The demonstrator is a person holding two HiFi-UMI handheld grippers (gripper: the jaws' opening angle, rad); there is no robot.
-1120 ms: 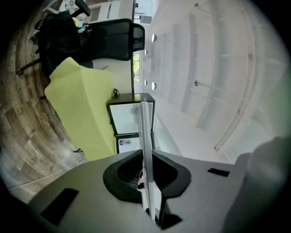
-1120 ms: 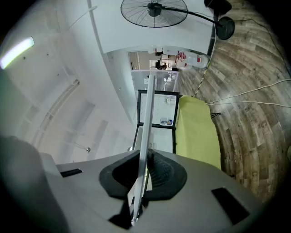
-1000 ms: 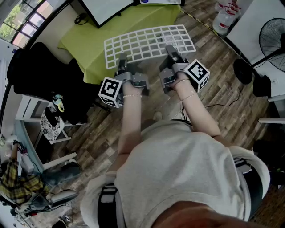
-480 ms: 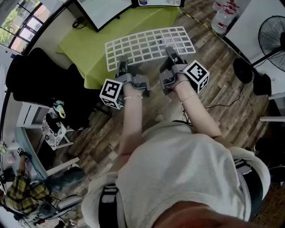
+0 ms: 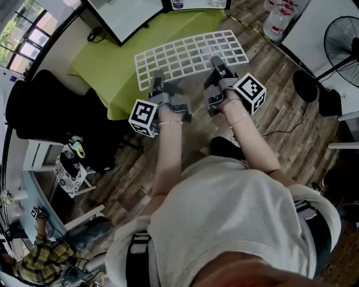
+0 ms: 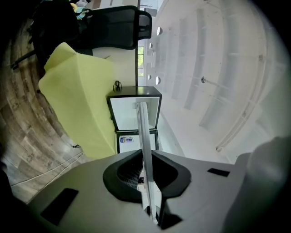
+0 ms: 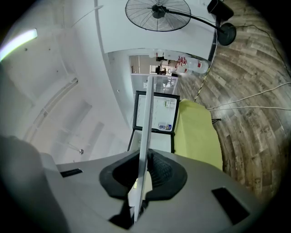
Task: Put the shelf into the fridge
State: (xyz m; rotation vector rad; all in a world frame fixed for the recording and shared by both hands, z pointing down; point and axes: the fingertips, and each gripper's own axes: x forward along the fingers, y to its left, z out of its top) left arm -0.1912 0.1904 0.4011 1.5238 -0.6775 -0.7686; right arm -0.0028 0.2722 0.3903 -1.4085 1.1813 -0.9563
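Note:
A white wire-grid shelf (image 5: 190,55) hangs level in the air, held at its near edge by both grippers. My left gripper (image 5: 157,79) is shut on the near left part, my right gripper (image 5: 216,64) on the near right part. In the left gripper view the shelf (image 6: 142,132) runs edge-on between the pads of that gripper (image 6: 146,184). The right gripper view shows the same: the shelf (image 7: 146,123) is clamped in the right gripper (image 7: 140,184). The fridge (image 5: 133,13) stands open ahead, black-framed with a white inside (image 6: 134,113) (image 7: 157,113).
A table under a yellow-green cloth (image 5: 115,61) lies below and left of the shelf. A black chair (image 5: 45,106) stands at the left, a floor fan (image 5: 342,47) and its cable at the right, water bottles (image 5: 277,22) at top right. Another person (image 5: 36,263) is at bottom left.
Both grippers and the shelf have moved a little forward, toward the fridge at the top of the head view. The grip on the shelf is unchanged.

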